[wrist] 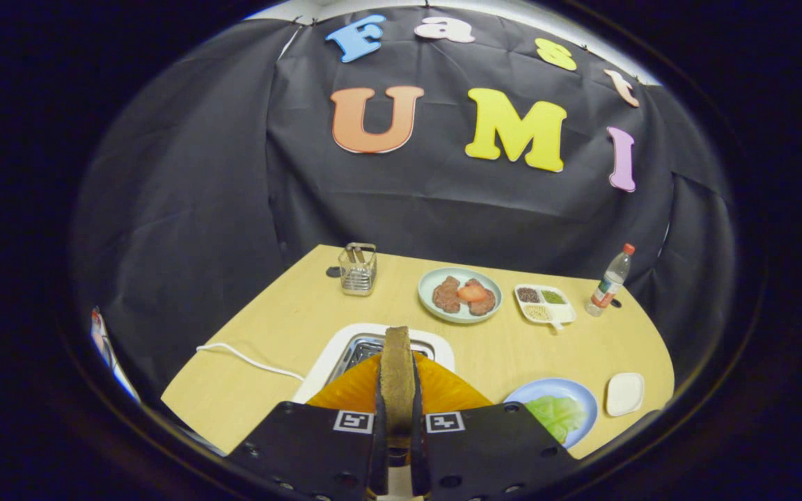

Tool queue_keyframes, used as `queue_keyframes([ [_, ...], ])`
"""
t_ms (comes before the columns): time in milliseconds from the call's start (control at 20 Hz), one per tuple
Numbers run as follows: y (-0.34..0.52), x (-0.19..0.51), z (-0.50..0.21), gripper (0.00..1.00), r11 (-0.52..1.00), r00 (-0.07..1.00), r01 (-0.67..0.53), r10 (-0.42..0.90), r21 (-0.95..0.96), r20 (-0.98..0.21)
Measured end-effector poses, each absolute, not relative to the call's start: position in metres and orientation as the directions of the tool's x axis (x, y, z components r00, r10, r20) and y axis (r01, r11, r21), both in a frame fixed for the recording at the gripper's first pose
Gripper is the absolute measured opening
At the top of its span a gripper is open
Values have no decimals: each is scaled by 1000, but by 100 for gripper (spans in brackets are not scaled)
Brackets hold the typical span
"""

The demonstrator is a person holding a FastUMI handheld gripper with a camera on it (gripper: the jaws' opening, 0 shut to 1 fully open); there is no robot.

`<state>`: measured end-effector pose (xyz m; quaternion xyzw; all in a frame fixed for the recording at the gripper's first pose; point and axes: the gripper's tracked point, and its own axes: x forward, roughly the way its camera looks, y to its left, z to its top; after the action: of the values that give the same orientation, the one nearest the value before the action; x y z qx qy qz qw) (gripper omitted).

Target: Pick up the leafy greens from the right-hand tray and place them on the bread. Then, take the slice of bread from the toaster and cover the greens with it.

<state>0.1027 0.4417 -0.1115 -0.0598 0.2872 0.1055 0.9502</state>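
Bread slice [397,379] upright btwn claw [397,445] fingers, over toaster [373,348]; greens plate [560,412] right; meat plate [460,295] behind.

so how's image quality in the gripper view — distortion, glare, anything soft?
Gripper view: strong fisheye bend, the table edge curves. Lighting is even and soft, with no harsh glare on the plates. The bread slice clamped between the fingers sits very close and looks slightly soft; the meat plate and bottle beyond are small but reasonably sharp. Corners fall to dark.

gripper-mounted fisheye, looking down over table [289,313]
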Motion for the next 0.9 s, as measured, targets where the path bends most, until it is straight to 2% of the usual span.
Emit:
queue_keyframes([
  [300, 435, 99, -51, 12, 973, 843, -233, 207, 10, -496],
  [550, 394, 102, -9, 12, 978, 879, -197, 208, 71, -430],
  [900, 312, 106, -71, 12, 994, 863, -100, 103, 33, -495],
])
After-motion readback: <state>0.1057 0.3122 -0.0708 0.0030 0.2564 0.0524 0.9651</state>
